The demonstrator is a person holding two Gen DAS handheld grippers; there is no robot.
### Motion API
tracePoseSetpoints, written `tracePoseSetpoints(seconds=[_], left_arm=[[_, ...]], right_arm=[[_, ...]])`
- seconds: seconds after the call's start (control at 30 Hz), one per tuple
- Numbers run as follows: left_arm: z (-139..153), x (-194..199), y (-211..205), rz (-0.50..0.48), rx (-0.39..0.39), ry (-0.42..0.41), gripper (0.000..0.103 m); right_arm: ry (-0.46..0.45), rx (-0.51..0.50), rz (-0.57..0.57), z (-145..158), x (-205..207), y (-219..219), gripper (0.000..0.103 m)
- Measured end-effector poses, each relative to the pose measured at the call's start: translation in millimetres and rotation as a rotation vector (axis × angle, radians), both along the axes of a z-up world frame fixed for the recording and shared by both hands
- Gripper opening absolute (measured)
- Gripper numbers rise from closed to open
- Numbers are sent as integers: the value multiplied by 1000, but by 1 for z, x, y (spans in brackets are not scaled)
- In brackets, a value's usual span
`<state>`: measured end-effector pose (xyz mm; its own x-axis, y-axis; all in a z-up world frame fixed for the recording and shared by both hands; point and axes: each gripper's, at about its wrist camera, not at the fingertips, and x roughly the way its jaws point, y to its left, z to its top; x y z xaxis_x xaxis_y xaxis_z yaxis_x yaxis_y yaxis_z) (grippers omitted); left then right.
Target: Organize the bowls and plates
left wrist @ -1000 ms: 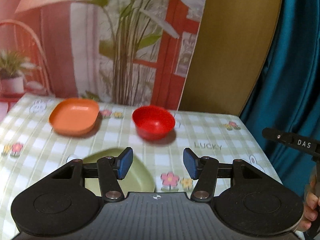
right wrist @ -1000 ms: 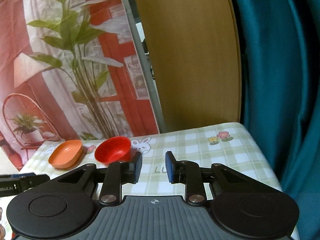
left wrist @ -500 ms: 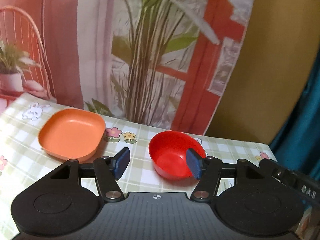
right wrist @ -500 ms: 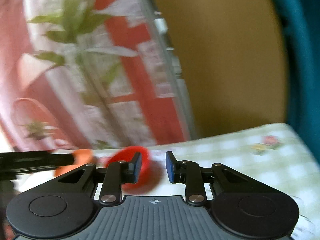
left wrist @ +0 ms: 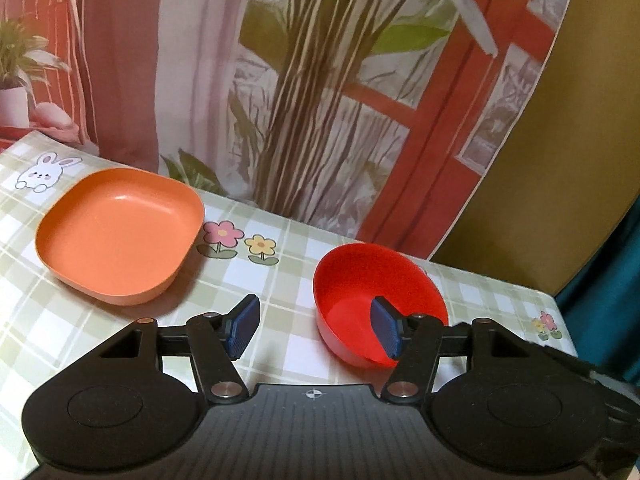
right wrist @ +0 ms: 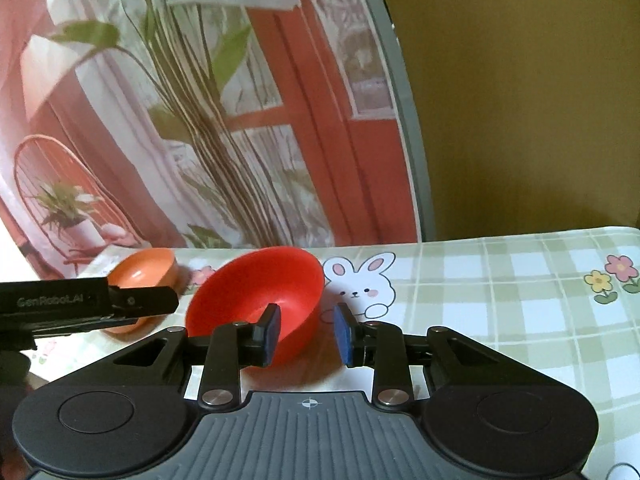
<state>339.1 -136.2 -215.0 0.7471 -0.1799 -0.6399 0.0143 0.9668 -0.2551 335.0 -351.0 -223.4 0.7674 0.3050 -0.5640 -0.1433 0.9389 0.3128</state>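
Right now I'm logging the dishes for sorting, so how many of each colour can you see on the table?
Orange: 1, the square orange plate
Red: 1, the round red bowl
Total: 2 dishes in view on the checked tablecloth

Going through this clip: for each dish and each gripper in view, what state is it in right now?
Orange dish: upright on the table, empty, untouched.
Red bowl: upright on the table, empty, not gripped.
Left gripper: open, nothing clamped; one pad in front of the red bowl's near rim.
Right gripper: open with a narrow gap, the red bowl's right rim in line with it, not clamped.
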Motion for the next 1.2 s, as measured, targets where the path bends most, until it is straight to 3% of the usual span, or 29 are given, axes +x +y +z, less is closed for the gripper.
tracePoseSetpoints(seconds=[0.4, 0.6, 0.63, 0.73, 0.87, 1.2], left_arm=[[-17, 17, -3, -31, 56, 68, 49], [-20, 26, -12, -75, 50, 80, 26], [-21, 26, -14, -95, 42, 79, 16], [-20, 23, -21, -118, 81, 65, 16], [-16, 15, -14, -119, 60, 60, 16], [13, -21, -5, -118, 108, 30, 16]], right_arm=[[29, -16, 9, -11, 19, 7, 19], [38, 2, 20, -12, 22, 8, 13], [40, 4, 17, -11, 21, 8, 12], [50, -5, 13, -8, 18, 9, 12], [53, 14, 23, -2, 10, 9, 12], [20, -14, 44, 29, -22, 26, 12]])
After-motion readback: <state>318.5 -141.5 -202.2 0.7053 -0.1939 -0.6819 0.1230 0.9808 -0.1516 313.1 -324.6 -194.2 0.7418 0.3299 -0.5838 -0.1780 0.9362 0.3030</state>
